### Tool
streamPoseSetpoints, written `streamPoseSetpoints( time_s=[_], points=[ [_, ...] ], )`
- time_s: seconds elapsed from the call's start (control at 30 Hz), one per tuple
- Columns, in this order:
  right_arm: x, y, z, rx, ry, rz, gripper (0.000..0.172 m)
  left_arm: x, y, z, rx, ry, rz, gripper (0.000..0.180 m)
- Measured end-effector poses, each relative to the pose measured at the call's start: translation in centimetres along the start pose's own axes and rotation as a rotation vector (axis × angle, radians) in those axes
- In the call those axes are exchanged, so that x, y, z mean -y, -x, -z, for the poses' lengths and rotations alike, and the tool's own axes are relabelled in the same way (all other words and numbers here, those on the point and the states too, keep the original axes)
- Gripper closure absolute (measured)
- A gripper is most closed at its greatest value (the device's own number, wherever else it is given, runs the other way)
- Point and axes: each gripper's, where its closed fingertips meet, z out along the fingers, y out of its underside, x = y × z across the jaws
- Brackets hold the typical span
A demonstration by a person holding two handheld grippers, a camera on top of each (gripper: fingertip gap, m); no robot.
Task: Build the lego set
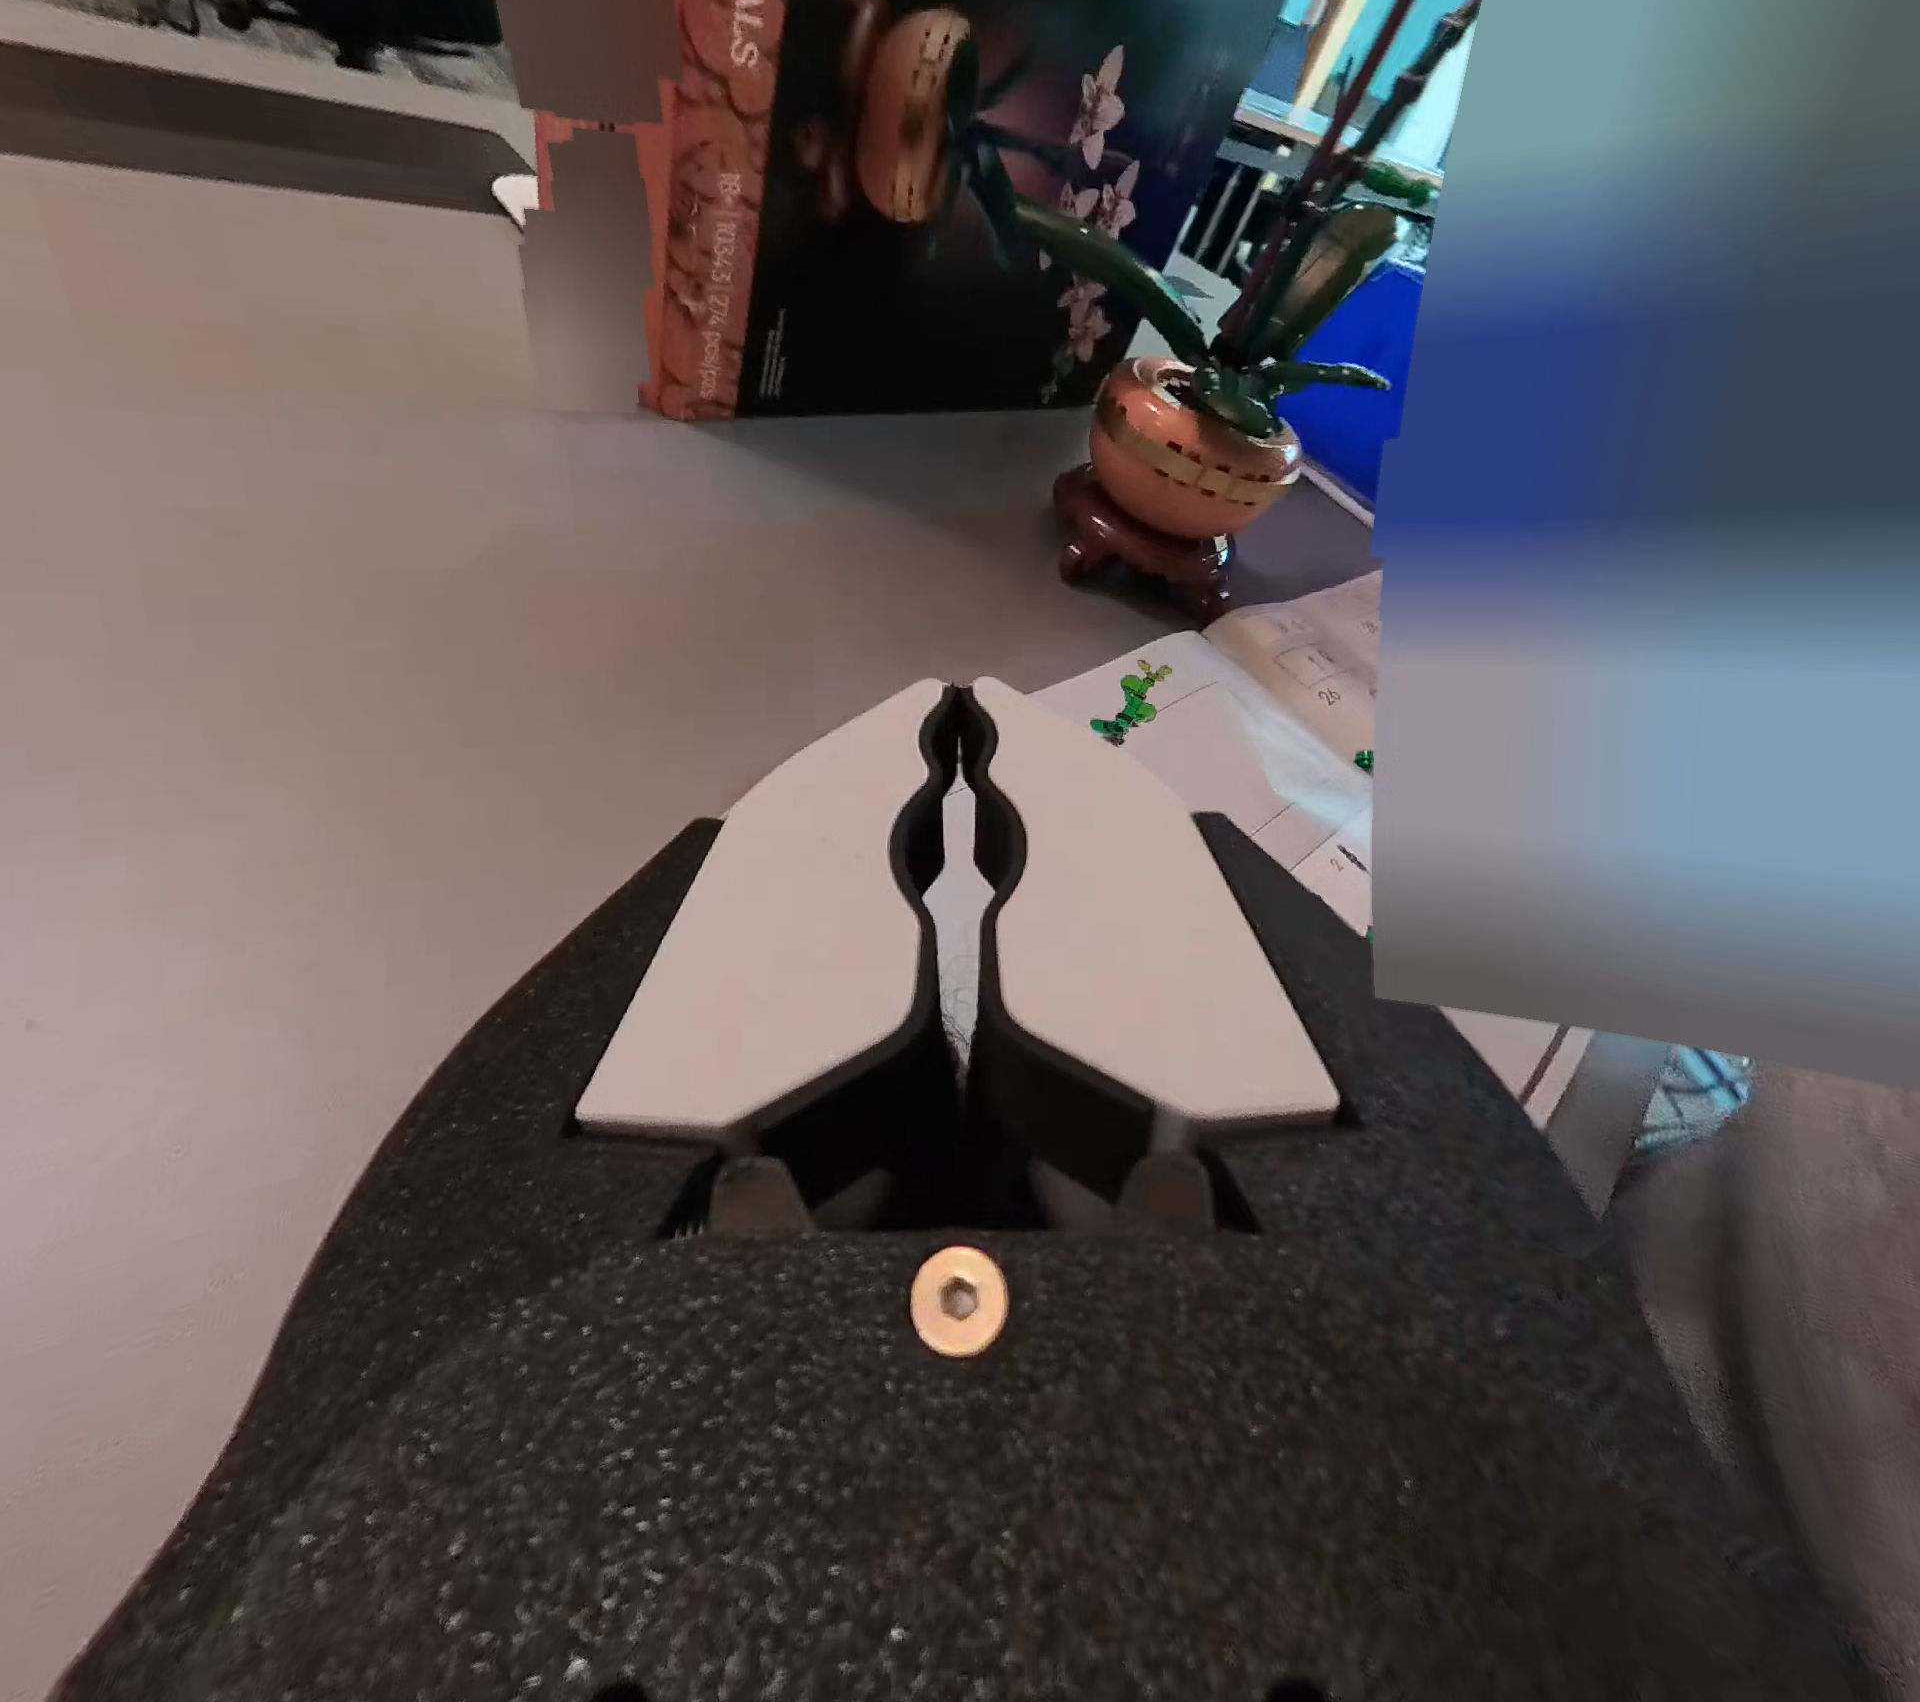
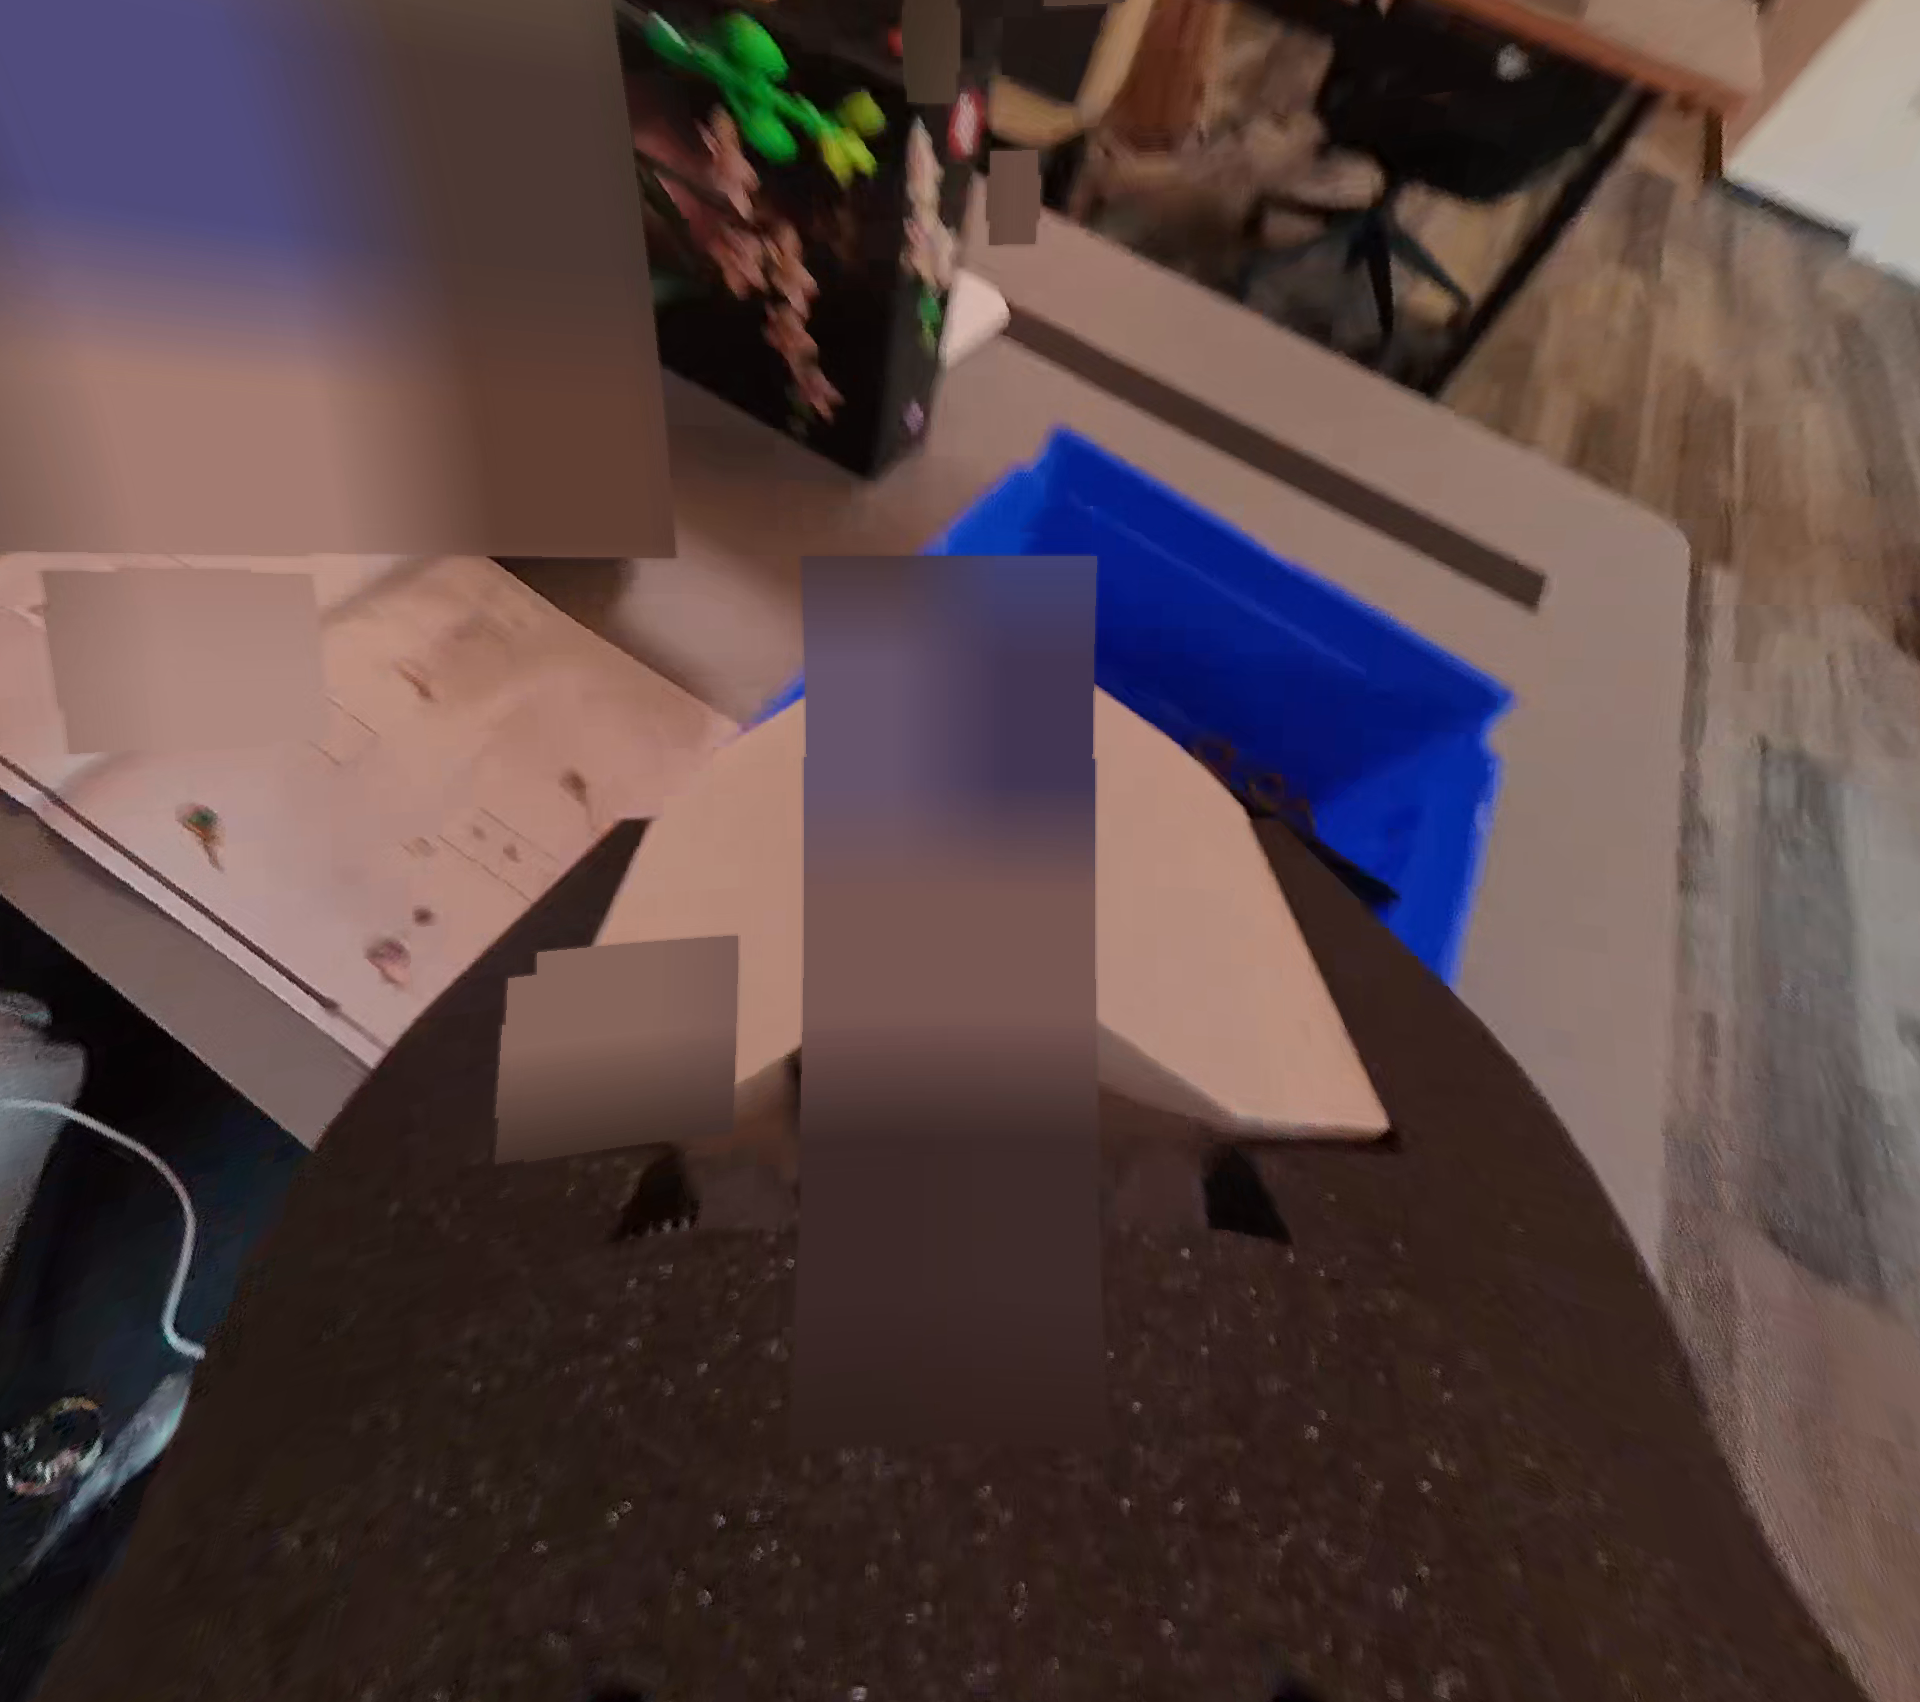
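My left gripper (image 1: 961, 694) hovers over the grey table (image 1: 416, 613). Its white fingers (image 1: 831, 925) are shut tip to tip, and I see nothing between them. Just right of its tips lies an open instruction booklet (image 1: 1247, 779). A brick-built plant in a copper-coloured pot (image 1: 1195, 457) stands beyond the booklet. My right gripper (image 2: 951, 717) is above the near end of a blue bin (image 2: 1299, 665). A blurred patch hides its fingertips; only the white fingers' (image 2: 1205, 946) outer parts show. The right wrist view is motion-blurred.
A dark flower-printed box (image 1: 935, 146) stands upright at the back of the table and also shows in the right wrist view (image 2: 810, 281). The booklet (image 2: 416, 769) lies left of the bin. The table's edge (image 2: 1662, 613) and wooden floor (image 2: 1787, 717) are on the right. There is about 50 cm between the tips of the two grippers.
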Motion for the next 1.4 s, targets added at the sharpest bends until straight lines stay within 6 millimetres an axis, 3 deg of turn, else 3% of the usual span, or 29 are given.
streamPoseSetpoints(
  time_s=[0.03,0.07,0.1,0.2,0.27,0.37,0.47,0.63,0.87,1.03,1.13,1.3,1.33,1.4],
  points=[
    [-1.2,-1.2,0.0,-0.012,0.054,-0.008,0.143,0.0,-0.2,0.0,-0.003,-0.001,-0.023,0.18],
    [-2.3,-1.9,-0.2,-0.014,0.103,-0.011,0.148,-0.1,-0.3,0.0,0.009,0.005,-0.045,0.18],
    [-3.3,-2.4,-0.5,0.005,0.148,0.009,0.172,-0.2,-0.3,-0.2,0.023,0.017,-0.064,0.18],
    [-5.1,-2.3,-2.8,0.102,0.257,0.182,0.172,-0.7,-0.5,-0.6,0.038,0.057,-0.109,0.174],
    [-6.7,-1.5,-5.0,0.232,0.348,0.399,0.168,-0.9,-0.5,-0.8,0.047,0.071,-0.121,0.172],
    [-10.6,-1.6,-8.5,0.384,0.512,0.724,0.162,-0.9,-0.3,-0.9,0.061,0.076,-0.125,0.172],
    [-13.4,-1.4,-10.8,0.501,0.594,0.803,0.164,-0.8,-0.1,-0.9,0.08,0.071,-0.121,0.171],
    [-15.0,-1.5,-12.6,0.543,0.623,0.835,0.165,-0.7,0.1,-0.7,0.093,0.056,-0.106,0.171],
    [-15.8,-1.1,-13.1,0.621,0.671,0.786,0.169,-0.9,0.3,-1.0,0.066,0.087,-0.059,0.169],
    [-15.5,-1.3,-13.0,0.596,0.669,0.733,0.172,-0.9,0.1,-1.2,0.045,0.086,-0.066,0.169],
    [-13.6,-1.5,-12.2,0.534,0.608,0.669,0.172,-0.6,-0.1,-1.0,0.037,0.065,-0.068,0.169],
    [-6.8,0.3,-10.0,0.426,0.354,0.576,0.172,-0.3,-0.3,-0.7,0.011,0.029,-0.06,0.168],
    [-4.9,1.2,-9.6,0.409,0.282,0.559,0.172,-0.2,-0.3,-0.6,0.006,0.021,-0.059,0.168],
    [-0.7,5.0,-8.5,0.44,0.118,0.535,0.172,0.0,-0.3,-0.6,-0.001,0.01,-0.052,0.168]
  ],
)
